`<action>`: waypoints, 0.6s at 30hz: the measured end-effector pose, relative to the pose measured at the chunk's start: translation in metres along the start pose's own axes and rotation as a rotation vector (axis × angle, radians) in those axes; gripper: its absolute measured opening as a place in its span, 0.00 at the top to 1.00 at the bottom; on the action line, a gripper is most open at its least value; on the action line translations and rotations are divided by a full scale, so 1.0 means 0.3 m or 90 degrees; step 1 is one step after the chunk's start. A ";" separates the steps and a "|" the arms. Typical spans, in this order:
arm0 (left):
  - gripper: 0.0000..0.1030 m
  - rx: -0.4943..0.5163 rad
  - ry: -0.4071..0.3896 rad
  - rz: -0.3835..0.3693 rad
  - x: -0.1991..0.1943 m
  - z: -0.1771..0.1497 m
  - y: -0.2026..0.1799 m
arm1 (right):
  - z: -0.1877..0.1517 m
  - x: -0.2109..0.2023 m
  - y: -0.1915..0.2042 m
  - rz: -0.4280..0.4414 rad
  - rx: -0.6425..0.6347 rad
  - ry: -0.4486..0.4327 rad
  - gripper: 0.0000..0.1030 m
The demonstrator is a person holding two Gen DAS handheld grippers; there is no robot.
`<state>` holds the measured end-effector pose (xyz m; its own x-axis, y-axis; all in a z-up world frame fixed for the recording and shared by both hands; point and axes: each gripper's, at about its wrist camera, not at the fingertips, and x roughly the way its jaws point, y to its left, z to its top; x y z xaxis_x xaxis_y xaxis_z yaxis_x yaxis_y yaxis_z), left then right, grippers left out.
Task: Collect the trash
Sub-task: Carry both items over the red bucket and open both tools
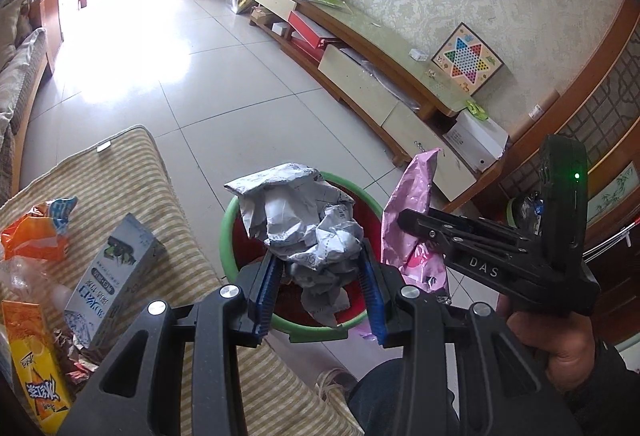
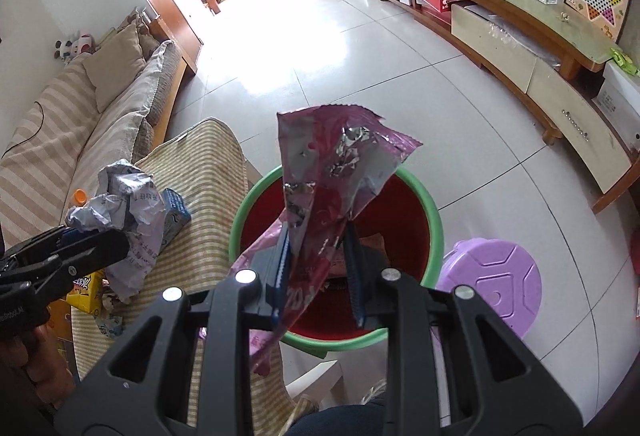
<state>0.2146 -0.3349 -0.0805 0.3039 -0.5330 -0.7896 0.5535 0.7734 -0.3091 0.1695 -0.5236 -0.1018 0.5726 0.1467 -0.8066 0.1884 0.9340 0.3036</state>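
Two pieces of trash are in our tongs at once, both held over the bin. Starting at the left, more litter waits on the striped cloth [image 1: 132,176] — an orange wrapper [image 1: 36,228], a yellow packet [image 1: 34,364] and a grey carton [image 1: 112,276] lying on its side, all thin printed foil or card.

Next, our left tongs [image 1: 322,288] are clamped on a wad of paper [image 1: 304,224]: grey-white, printed, crushed into stiff folds, with a loose tail hanging below the blue ribbed pads [image 1: 266,288]. We hold it above the bin [image 1: 230,236] on its near, cloth side, so we judge that it would fall inside when released, though the right wrist view places it nearer the cloth edge.

Further right, our right tongs [image 2: 316,264] pinch a pink bag [image 2: 328,164] low on its body. It is limp metallised film, silver inside, with a serrated top edge, standing up in a creased cone while its bottom trails past the pads. It hangs over the bin's red interior — a round tub with a smooth green rim, a few scraps already at the bottom.

Beside the bin on the tile floor sits a purple stool [image 2: 492,280], moulded plastic.
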 end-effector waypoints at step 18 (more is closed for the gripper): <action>0.54 0.008 0.026 -0.007 0.121 0.064 -0.025 | 0.028 0.086 -0.055 -0.013 0.006 0.017 0.49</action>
<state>0.2363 -0.3668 -0.0966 0.2656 -0.5272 -0.8072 0.5662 0.7630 -0.3120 0.1879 -0.5379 -0.1232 0.5470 0.1369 -0.8259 0.2074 0.9336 0.2921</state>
